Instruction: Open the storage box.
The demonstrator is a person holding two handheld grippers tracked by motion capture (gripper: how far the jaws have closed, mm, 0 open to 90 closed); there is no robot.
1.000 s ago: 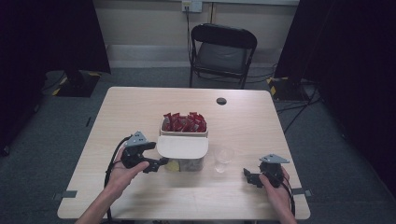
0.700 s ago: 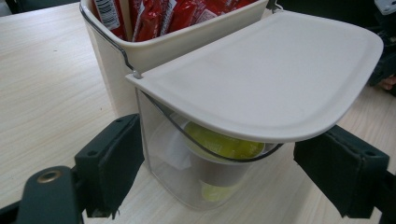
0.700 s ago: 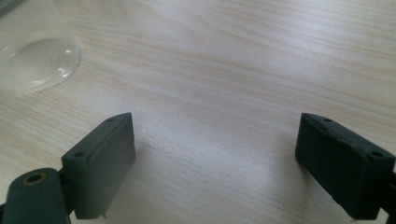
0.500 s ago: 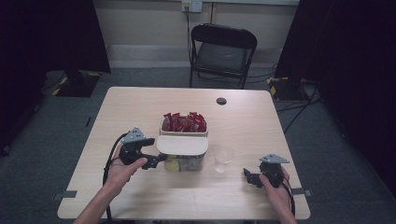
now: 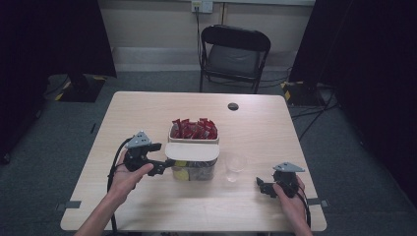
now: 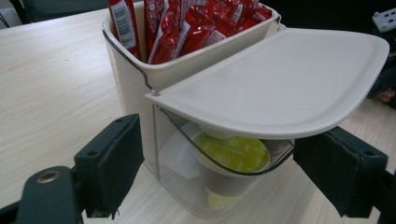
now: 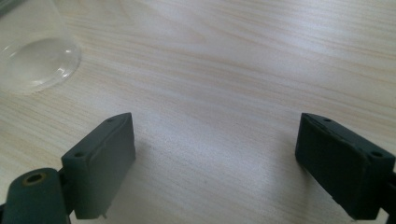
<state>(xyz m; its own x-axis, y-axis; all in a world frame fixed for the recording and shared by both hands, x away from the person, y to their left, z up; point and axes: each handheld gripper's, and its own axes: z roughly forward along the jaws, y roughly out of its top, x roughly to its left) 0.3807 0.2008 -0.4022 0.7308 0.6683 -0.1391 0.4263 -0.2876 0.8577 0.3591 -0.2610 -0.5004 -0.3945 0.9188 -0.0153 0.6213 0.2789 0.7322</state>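
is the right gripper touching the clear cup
Apart. The high view shows bare table between the right gripper and the clear cup.

The box [image 5: 194, 167] sits mid-table [image 5: 275, 128], packets [image 5: 193, 129] in its back part, a cup [image 5: 235, 165] just right.

Wooden table [image 5: 147, 113] bears container [image 5: 193, 167], clear cup [image 5: 235, 166], black disc [image 5: 233, 106]

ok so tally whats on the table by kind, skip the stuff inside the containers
lidded clear container: 1
cream bin of red sachets: 1
clear plastic cup: 1
small black round object: 1
handheld grippers, left gripper and right gripper: 2
total: 6
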